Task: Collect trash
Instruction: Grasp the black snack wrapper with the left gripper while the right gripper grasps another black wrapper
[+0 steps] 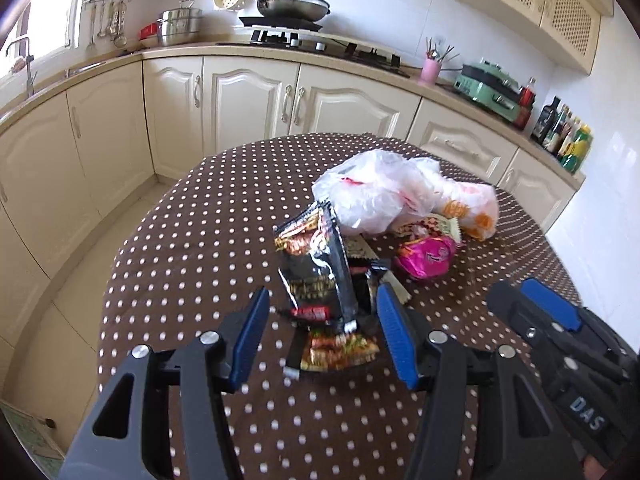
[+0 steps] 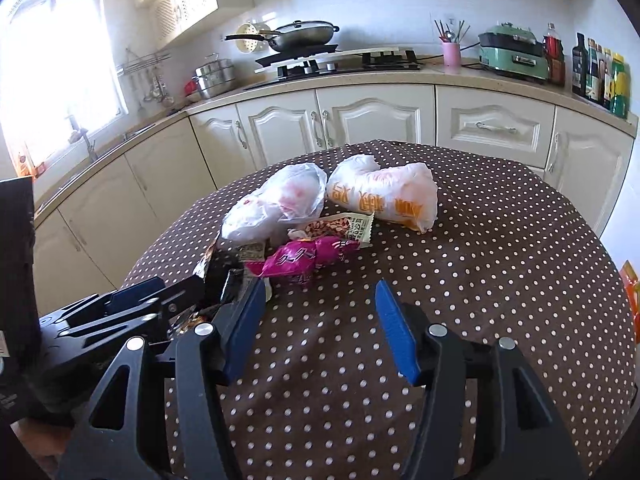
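Observation:
A pile of trash lies on the brown polka-dot table. A black snack wrapper stands crumpled between the open fingers of my left gripper, with a flat printed wrapper under it. Behind it lie a pink wrapper, a clear plastic bag and a white bag with orange print. My right gripper is open and empty over bare cloth, just right of the pile; it also shows in the left wrist view.
Cream kitchen cabinets curve round behind the table. On the counter stand a stove with a pan, a green appliance, a pink utensil cup and bottles. The table edge drops to the floor on the left.

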The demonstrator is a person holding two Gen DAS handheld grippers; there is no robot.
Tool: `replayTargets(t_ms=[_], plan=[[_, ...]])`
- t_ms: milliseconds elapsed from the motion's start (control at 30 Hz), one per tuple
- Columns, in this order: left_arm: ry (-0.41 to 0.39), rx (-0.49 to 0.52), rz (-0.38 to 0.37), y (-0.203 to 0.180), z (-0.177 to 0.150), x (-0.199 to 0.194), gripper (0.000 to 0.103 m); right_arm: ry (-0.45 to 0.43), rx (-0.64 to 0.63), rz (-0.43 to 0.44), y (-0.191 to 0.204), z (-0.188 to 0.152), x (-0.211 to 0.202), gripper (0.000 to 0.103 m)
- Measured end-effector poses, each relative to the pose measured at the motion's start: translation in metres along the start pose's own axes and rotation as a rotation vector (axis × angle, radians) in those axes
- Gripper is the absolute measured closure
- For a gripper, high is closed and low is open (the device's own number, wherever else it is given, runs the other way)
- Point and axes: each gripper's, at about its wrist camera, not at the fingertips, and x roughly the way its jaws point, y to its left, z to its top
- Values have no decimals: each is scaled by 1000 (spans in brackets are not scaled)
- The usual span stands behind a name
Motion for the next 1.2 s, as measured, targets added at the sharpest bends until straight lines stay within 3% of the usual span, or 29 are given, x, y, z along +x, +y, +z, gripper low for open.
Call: replayTargets(t_ms=[200, 300, 400, 600, 867, 1000, 1133, 1200], plan=[[29, 31, 63, -4, 4, 17, 49, 0, 11, 12, -1, 4, 8, 47], [55, 41, 82, -2, 4, 20, 71, 11, 5, 22, 3, 3, 12, 47], [53, 33, 80, 4, 3, 18, 77, 23, 8, 38, 6, 1, 13, 47], [-28, -26, 38, 25, -5, -10, 80, 61, -12, 85, 24, -5, 13, 47], [-59, -88, -9, 59, -28, -45, 82, 170, -67, 153, 66, -15, 30, 47], [-71, -117, -20, 75, -39, -61, 82, 247, -108, 138, 83, -20, 47, 48], [-75, -133, -42, 89, -47, -71, 83, 240, -153, 76, 90, -22, 46, 66], [-81, -138, -56, 92, -50, -76, 84, 230, -166, 61, 92, -23, 43, 71]])
